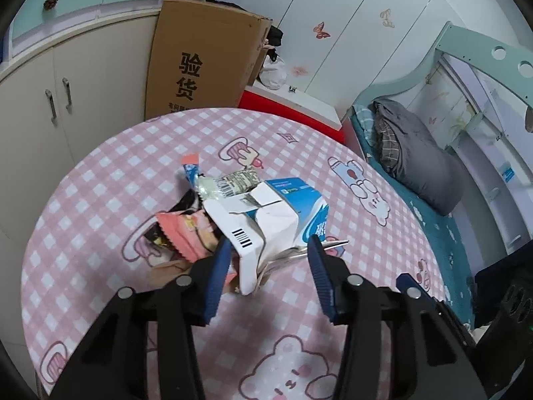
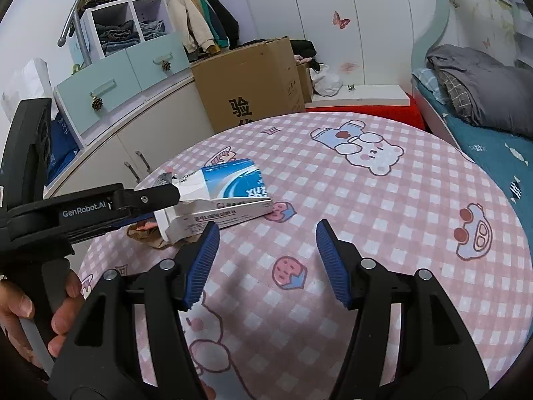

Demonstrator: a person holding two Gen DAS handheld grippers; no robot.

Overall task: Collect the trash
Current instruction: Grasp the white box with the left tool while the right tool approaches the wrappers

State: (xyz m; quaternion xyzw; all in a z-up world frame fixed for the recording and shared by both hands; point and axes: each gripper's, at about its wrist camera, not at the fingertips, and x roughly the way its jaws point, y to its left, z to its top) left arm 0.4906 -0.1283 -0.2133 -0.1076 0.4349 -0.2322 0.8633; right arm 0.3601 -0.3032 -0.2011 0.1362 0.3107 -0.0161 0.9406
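Observation:
A crushed blue-and-white carton (image 1: pixel 283 206) lies in a small heap of trash on the pink checked table (image 1: pixel 100 200). Beside it are a pink snack wrapper (image 1: pixel 186 233), a barcoded green-white wrapper (image 1: pixel 233 181), a blue stick sachet (image 1: pixel 190 170) and brown paper (image 1: pixel 170 266). My left gripper (image 1: pixel 269 243) straddles the carton's white end flap. One pad touches the flap and a gap shows at the other pad. In the right wrist view the carton (image 2: pixel 233 183) lies at the left with the left gripper (image 2: pixel 160 205) on its end. My right gripper (image 2: pixel 266 228) stands open over bare cloth, holding nothing.
A tall cardboard box (image 1: pixel 206 60) and beige cabinets (image 1: pixel 50 100) stand behind the table. A red-and-white low unit (image 1: pixel 286 106) sits at the back, and a bed with a grey duvet (image 1: pixel 416 173) at the right. A person's hand (image 2: pixel 20 310) grips the left tool's handle.

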